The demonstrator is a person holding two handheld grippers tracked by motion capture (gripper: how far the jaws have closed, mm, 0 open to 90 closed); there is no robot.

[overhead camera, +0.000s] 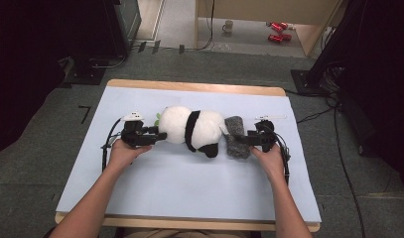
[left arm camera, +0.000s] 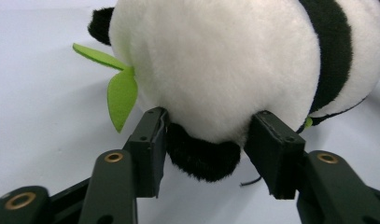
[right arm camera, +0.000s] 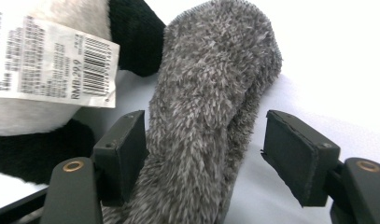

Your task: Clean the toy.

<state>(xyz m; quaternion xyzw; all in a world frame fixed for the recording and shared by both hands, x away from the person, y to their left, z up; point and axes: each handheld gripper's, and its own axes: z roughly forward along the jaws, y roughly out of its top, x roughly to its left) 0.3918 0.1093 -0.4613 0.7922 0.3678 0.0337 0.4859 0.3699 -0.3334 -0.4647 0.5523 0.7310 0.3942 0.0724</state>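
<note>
Plainly, the panda plush (overhead camera: pixel 192 128) lies on its side at the middle of the pale blue table cover (overhead camera: pixel 179 183), its grey fuzzy piece (overhead camera: pixel 235 136) trailing toward the right. It is judged light, soft and easily squashed, so nothing would be harmed by a firm pinch, though the pile may slip and the stuffing give under the pads. A narrow, dense part such as the black paw (left arm camera: pixel 201 156) or the grey piece is thought the surest hold. The left gripper (left arm camera: pixel 208 149) is seen with its jaws apart, flanking the paw and brushing the white fur. The right gripper (right arm camera: pixel 204 154) stands open about the grey piece, one pad touching, the other clear. A barcode tag (right arm camera: pixel 52 60) hangs nearby.
</note>
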